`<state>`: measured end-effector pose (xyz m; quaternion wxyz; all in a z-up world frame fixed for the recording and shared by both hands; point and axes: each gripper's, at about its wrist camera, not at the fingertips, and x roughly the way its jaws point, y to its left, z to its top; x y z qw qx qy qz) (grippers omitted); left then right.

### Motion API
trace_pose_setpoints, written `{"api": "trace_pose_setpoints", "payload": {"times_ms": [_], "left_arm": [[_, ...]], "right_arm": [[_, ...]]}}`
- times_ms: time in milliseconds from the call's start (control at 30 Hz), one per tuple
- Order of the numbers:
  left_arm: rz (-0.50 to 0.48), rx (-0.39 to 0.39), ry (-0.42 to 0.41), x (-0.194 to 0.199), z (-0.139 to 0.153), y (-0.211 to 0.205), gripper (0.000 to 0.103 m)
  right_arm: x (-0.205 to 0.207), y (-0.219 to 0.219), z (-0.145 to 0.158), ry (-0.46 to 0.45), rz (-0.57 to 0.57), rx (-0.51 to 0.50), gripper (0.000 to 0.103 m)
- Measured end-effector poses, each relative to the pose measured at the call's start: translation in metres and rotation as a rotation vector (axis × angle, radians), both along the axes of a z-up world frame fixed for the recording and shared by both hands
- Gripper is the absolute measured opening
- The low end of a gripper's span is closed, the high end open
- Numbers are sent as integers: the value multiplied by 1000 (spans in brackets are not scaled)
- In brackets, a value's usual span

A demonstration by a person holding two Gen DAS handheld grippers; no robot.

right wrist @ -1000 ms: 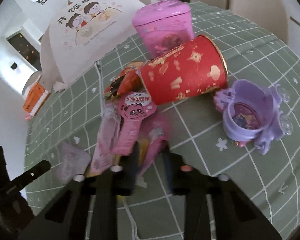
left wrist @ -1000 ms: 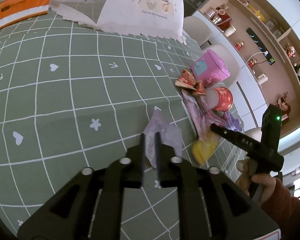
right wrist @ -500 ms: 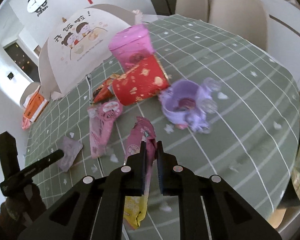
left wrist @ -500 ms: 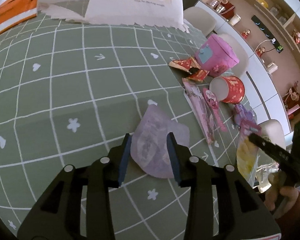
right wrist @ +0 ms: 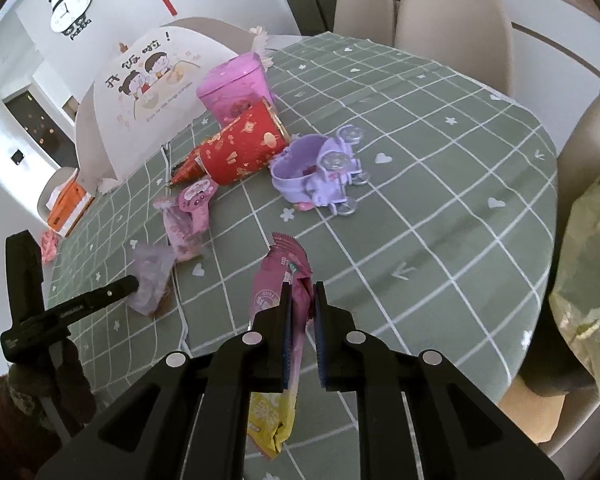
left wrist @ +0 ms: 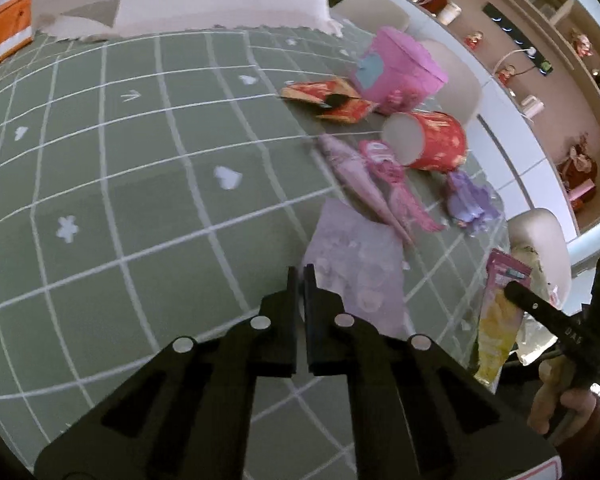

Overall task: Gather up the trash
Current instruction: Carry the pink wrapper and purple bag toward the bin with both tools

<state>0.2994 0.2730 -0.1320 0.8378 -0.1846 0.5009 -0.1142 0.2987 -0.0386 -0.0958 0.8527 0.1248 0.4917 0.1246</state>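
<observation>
Our left gripper (left wrist: 299, 270) closed together at the edge of the pale purple wrapper (left wrist: 356, 276) on the green tablecloth (left wrist: 140, 200), our right gripper (right wrist: 302, 290) clamped on a pink-and-yellow snack packet (right wrist: 278, 280) above the table edge

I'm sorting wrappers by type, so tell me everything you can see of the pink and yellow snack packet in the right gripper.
The pink and yellow snack packet is a long, flat, crinkled pouch of glossy film: magenta upper half with a serrated top edge and printed lettering, yellow lower end hanging below the jaws. It looks empty or nearly so. The right gripper is shut on its middle, holding it upright, lifted clear of the green checked tablecloth. Nothing else touches it. From the left wrist view it hangs at the table's edge.
</observation>
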Motion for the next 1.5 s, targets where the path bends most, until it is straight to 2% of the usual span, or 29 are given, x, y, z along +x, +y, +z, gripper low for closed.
{"api": "trace_pose_setpoints", "payload": {"times_ms": [100,300,600,900,1033,1267,1500], "left_arm": [[-33,-12,-51,-1,17,-15,0],[-43,-33,-104,3,49,-37,0],[-113,-26,-245,8,120,-93,0],[-215,-56,-399,18,199,-187,0],[-263,-73,-448,18,222,-235,0],[-330,-125,-443,16,230,-315,0],[-385,-122,-403,14,217,-392,0]], "right_arm": [[-6,-6,6,-17,8,-6,12],[-20,-27,29,-79,10,-1,12],[-33,-81,88,-238,-6,-31,12],[-48,-153,137,-366,-51,-53,12],[-60,-195,155,-418,-88,-66,12],[-82,-270,174,-471,-159,-99,12],[-109,-344,177,-502,-239,-126,12]]}}
